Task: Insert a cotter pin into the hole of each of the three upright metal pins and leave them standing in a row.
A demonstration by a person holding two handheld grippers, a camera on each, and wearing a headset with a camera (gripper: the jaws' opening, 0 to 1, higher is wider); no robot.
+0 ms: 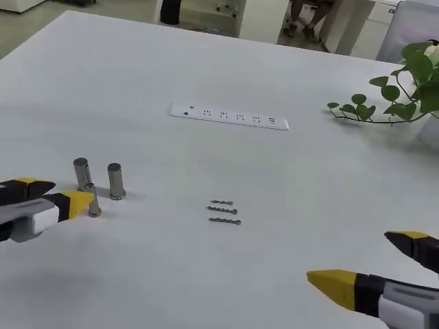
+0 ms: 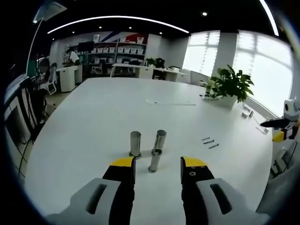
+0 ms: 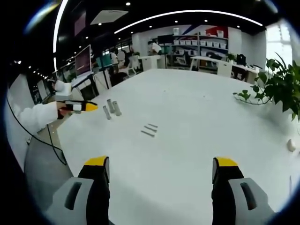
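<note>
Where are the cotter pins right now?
In the head view the three cotter pins lie side by side mid-table, nearer the person than the power strip and right of the metal pins.

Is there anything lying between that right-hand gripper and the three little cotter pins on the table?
Nothing visible. Only bare white table lies between the open right gripper and the cotter pins. The power strip sits beyond them, and the upright metal pins stand off to the side by the left gripper.
</note>
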